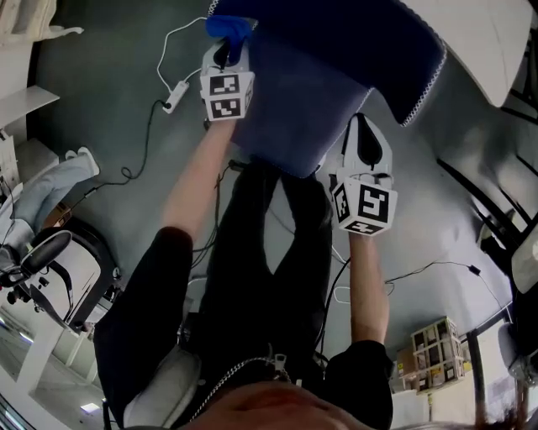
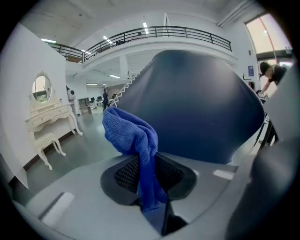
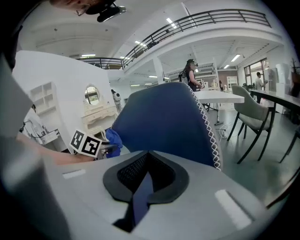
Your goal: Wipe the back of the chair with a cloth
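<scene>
Left gripper view shows the left gripper (image 2: 150,187) with its jaws pinching a cloth (image 2: 133,136), a bright blue, nubbly terry piece that bunches into soft folds above the black meshed pads. Right behind the cloth rises the chair back (image 2: 192,108), a smooth, dark blue, rounded shell.

In the head view the cloth (image 1: 231,25) sits at the chair back's (image 1: 336,42) upper edge, at the tip of the left gripper (image 1: 229,44). The right gripper (image 1: 360,130) is on the chair back's other side, near its lower edge.

In the right gripper view the right gripper (image 3: 140,187) has its jaws drawn together, with only a thin dark blue slit between them. White zigzag stitching (image 3: 206,122) runs down the chair back's (image 3: 164,122) curved rim. Left of the chair back stands a white carved dressing table (image 2: 47,119) with an oval mirror.
</scene>
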Action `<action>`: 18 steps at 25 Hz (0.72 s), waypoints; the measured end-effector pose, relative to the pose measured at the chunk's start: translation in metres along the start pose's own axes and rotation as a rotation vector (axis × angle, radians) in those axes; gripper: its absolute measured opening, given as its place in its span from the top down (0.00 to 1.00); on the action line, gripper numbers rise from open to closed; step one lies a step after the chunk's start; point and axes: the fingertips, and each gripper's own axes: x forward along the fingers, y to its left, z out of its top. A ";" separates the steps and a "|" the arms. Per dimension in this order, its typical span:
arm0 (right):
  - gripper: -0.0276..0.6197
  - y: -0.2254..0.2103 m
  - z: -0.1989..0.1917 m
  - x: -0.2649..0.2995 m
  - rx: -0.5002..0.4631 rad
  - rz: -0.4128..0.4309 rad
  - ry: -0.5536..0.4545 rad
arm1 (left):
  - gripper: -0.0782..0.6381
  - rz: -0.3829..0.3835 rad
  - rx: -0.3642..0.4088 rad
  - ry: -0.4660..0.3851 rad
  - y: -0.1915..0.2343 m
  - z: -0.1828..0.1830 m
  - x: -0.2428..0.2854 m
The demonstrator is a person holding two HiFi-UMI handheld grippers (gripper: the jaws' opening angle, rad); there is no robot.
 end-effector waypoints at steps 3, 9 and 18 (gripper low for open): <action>0.95 0.003 0.000 0.012 -0.007 0.016 -0.001 | 0.77 0.004 -0.035 0.020 -0.003 -0.010 0.017; 0.95 0.001 -0.004 0.020 0.002 0.018 -0.001 | 0.77 -0.025 -0.029 0.011 -0.025 0.003 0.044; 0.95 -0.016 -0.010 0.010 0.032 -0.018 -0.013 | 0.77 -0.103 0.026 0.013 -0.071 0.001 0.048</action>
